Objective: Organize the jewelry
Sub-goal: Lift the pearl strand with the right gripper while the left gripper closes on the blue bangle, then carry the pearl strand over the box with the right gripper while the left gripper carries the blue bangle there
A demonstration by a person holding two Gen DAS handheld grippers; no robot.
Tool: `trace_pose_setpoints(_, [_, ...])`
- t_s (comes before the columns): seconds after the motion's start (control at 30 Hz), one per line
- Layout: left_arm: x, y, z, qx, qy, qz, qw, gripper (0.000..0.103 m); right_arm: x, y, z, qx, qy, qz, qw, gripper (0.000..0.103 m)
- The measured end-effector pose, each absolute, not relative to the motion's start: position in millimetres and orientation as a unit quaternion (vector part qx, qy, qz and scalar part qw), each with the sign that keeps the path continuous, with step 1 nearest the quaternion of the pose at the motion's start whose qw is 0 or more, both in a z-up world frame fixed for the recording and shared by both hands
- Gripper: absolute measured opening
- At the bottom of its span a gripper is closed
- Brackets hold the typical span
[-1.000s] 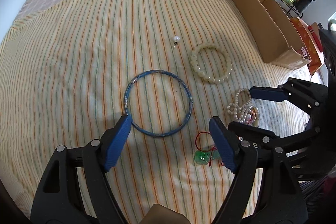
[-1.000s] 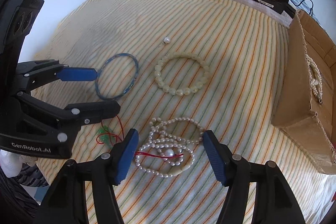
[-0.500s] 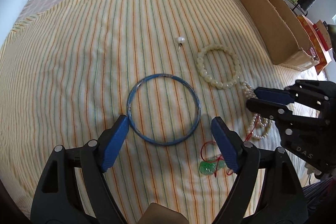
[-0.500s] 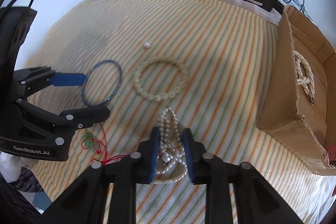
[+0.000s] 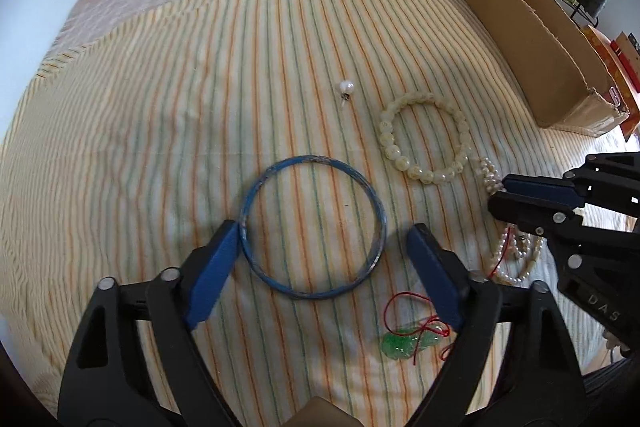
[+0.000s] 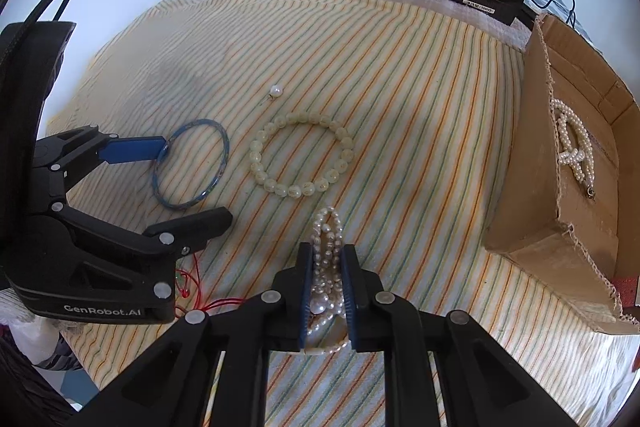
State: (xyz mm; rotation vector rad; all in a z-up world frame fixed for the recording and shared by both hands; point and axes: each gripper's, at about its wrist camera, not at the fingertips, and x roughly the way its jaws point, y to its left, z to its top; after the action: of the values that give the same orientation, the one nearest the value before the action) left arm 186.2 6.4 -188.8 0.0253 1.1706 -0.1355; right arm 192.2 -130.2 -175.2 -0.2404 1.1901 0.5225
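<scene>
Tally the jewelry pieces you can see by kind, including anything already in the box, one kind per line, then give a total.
Pearl strands: 2, one in the right gripper, one in the cardboard box
Beaded bracelet: 1
Blue bangle: 1
Green pendant on red cord: 1
Loose pearl earring: 1
Total: 6

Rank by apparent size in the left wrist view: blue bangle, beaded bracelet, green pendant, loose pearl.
1. blue bangle, though nearer the camera
2. beaded bracelet
3. green pendant, despite being nearest
4. loose pearl

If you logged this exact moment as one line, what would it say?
right gripper: just closed on pearl necklace | left gripper: open over blue bangle | cardboard box: holds one pearl strand
</scene>
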Motion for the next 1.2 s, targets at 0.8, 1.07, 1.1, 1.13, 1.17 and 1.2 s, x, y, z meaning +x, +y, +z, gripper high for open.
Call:
trace_pose_setpoints(0.8, [182.7, 39.4, -152.7, -0.046, 0.514, -0.054, 0.855, 0.074, 197.3, -157.7, -140.4, -0.004, 0.529, 0.261, 0.808, 0.002])
trace_pose_setpoints(1.07, [176.0, 42.6, -129.3, -0.051, 0.489, -0.054, 0.869, 0.074, 181.9, -164.8, -100.8, -0.003, 0.489, 0.268, 0.83, 0.002])
trace_pose_setpoints(1.1, [175.7, 43.1, -125.4, -0.053, 0.485, -0.054, 0.871, 0.074, 181.5, -164.6, -97.3, -0.004, 0.485, 0.268, 0.832, 0.002])
trace_pose_setpoints(1.13, [175.0, 43.6, -120.7, -0.056, 0.48, -0.055, 0.874, 0.074, 179.8, -165.5, -91.4, -0.006, 0.479, 0.268, 0.836, 0.002])
trace_pose_setpoints(1.17, [173.8, 43.2, -117.3, -0.059, 0.477, -0.055, 0.875, 0.074, 178.3, -166.1, -86.8, -0.008, 0.473, 0.267, 0.84, 0.002])
trace_pose_setpoints(1.2, [173.4, 42.4, -113.1, -0.06, 0.473, -0.057, 0.877, 0.074, 176.5, -167.6, -82.6, -0.011, 0.468, 0.266, 0.843, 0.002])
